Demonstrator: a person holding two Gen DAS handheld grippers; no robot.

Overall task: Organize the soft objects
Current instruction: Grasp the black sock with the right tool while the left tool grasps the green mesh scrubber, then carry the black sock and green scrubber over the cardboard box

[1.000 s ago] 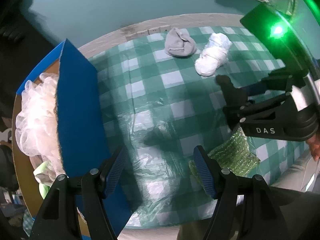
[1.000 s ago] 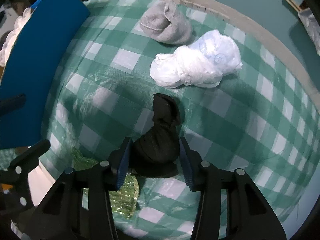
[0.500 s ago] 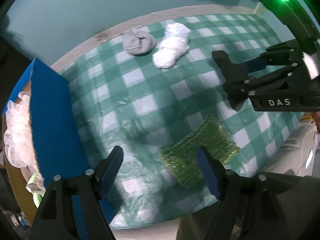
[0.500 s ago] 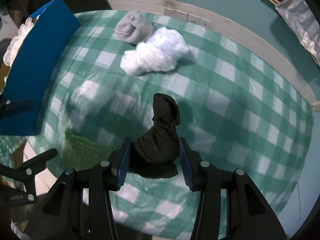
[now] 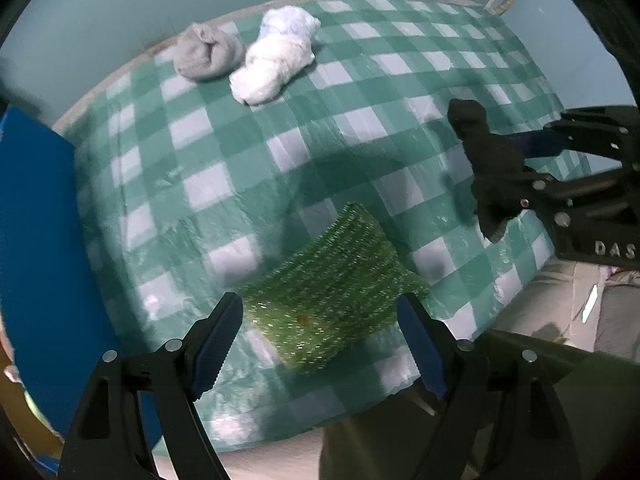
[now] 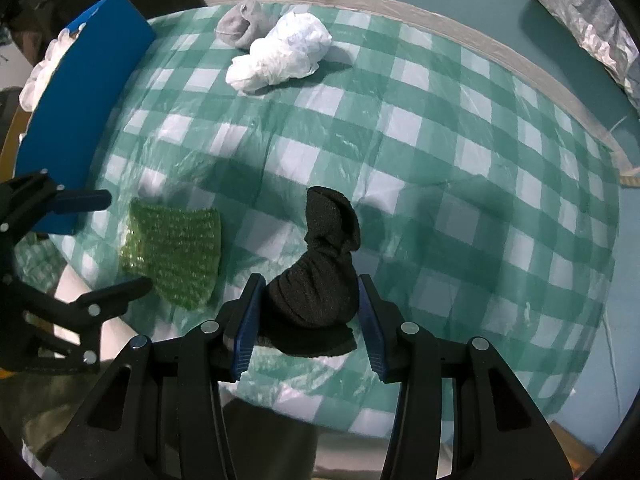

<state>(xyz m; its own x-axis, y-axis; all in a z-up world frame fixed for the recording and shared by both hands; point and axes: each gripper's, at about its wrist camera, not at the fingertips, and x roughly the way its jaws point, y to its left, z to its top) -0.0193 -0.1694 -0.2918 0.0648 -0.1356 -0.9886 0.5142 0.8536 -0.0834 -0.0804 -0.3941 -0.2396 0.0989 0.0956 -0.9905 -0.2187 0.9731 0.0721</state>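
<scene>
The blue box (image 5: pixel 36 260) is cut off by the left edge of the left wrist view, its contents hidden. The lower part of the black sock (image 6: pixel 316 292) is covered between the jaws. The crinkled silver sheet (image 6: pixel 592 20) is cropped at the top right.

On the table (image 6: pixel 460 152), the scrubber (image 6: pixel 174 256) lies near the front edge. The sock (image 6: pixel 242 26) and the bag (image 6: pixel 282 56) touch at the far side, sock on the left. The box (image 6: pixel 80 100) stands along the left edge.
</scene>
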